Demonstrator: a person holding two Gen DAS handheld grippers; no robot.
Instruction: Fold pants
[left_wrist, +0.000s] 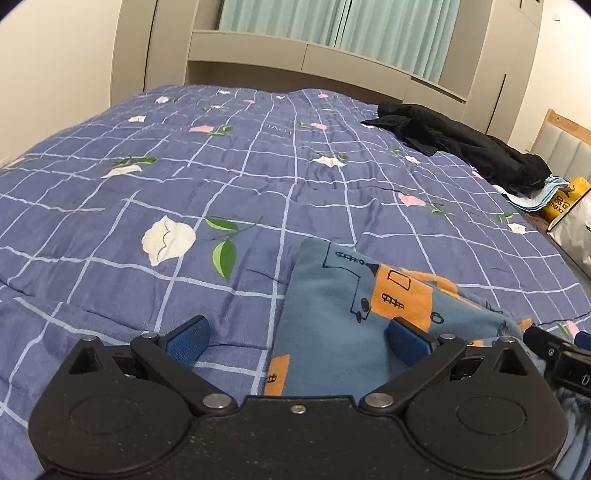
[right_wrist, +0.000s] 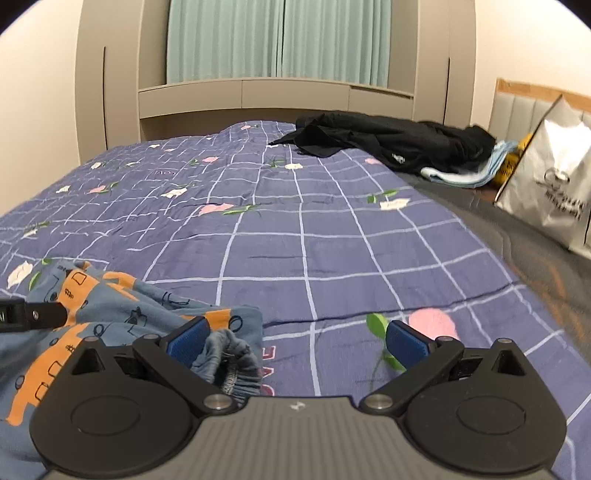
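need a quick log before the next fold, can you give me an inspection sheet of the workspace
surface: bed with blue checked floral quilt, lightly creased
job's things: blue and orange pants lying bunched near the grippers, elastic waistband exposed
clutter: black clothes on light blue cloth, white bag, yellow pack
grippers: left gripper open over pants; right gripper open at waistband
cables: nothing seen
surroundings: beige cabinets, green curtain
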